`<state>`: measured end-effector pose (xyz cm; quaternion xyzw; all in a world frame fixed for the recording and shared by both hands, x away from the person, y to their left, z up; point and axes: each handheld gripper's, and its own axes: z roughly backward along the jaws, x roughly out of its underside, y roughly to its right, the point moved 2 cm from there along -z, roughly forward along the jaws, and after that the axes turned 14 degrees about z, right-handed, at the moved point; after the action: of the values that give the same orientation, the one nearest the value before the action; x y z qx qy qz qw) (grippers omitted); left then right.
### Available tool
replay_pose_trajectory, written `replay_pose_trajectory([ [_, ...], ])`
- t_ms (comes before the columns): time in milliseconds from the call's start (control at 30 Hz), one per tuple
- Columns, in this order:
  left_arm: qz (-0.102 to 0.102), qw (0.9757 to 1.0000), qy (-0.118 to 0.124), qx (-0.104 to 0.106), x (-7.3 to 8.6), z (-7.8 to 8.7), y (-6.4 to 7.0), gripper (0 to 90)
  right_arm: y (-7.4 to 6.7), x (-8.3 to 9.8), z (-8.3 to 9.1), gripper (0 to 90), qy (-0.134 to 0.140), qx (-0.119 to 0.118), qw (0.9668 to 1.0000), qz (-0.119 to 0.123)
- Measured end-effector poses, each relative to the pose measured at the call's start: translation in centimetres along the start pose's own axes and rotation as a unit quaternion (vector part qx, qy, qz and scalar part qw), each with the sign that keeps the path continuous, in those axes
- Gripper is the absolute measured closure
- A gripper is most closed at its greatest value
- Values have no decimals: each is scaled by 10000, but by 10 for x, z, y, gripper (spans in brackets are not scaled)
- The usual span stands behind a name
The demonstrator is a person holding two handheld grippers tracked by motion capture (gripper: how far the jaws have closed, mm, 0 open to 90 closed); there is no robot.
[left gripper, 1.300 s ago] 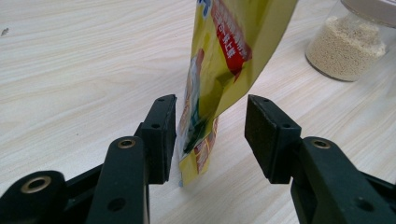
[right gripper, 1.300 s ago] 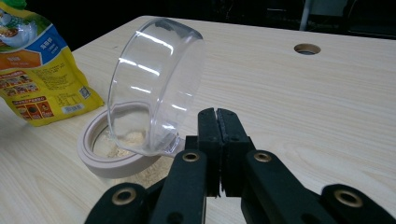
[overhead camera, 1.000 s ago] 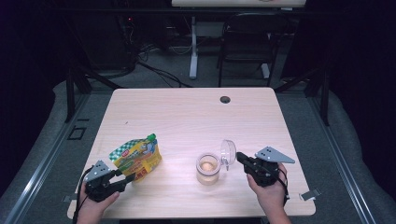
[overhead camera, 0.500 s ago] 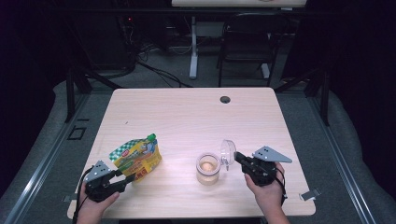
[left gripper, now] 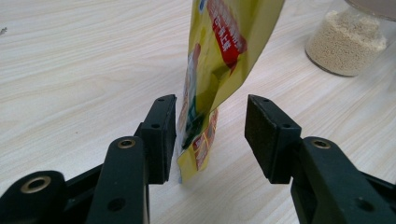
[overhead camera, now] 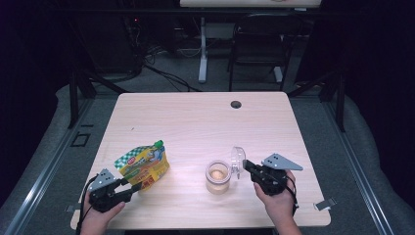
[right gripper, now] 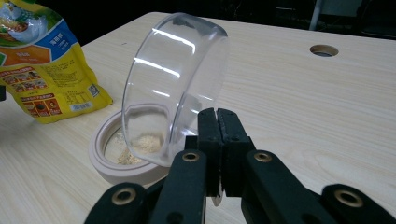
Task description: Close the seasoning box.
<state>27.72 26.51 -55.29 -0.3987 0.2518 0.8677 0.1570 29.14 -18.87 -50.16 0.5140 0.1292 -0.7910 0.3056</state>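
Observation:
A yellow food pouch (overhead camera: 143,164) with a green cap stands upright at the table's front left. Its lower corner (left gripper: 198,144) sits between the jaws of my left gripper (overhead camera: 137,187), close to the left pad (left gripper: 161,135) and clear of the right one, so the gripper (left gripper: 210,105) is open. To the right stands a small round jar (overhead camera: 218,177) with pale granules inside. My right gripper (right gripper: 217,114) is shut on the rim of a clear domed lid (right gripper: 173,79), held tilted on edge over the jar's open mouth (right gripper: 100,154).
The light wooden table (overhead camera: 195,122) has a round cable hole (overhead camera: 236,104) near its far edge. A chair and a desk leg stand on the dark floor beyond the table. The person's hands rest at the front edge.

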Motion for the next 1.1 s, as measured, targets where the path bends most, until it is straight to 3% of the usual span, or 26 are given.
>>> replay_pose_trajectory([
  [433, -17, 10000, -12, 0, 0, 0, 0, 538, -10, -2, -6, 882, -21, -138, 9999, 102],
  [767, -13, 10000, -10, 10, 0, 0, 0, 537, -21, -2, -14, 880, -115, -295, 9989, 340],
  [1100, 0, 10000, 22, 25, 0, 1, 0, 527, -24, -2, -14, 878, -112, -328, 9988, 357],
])
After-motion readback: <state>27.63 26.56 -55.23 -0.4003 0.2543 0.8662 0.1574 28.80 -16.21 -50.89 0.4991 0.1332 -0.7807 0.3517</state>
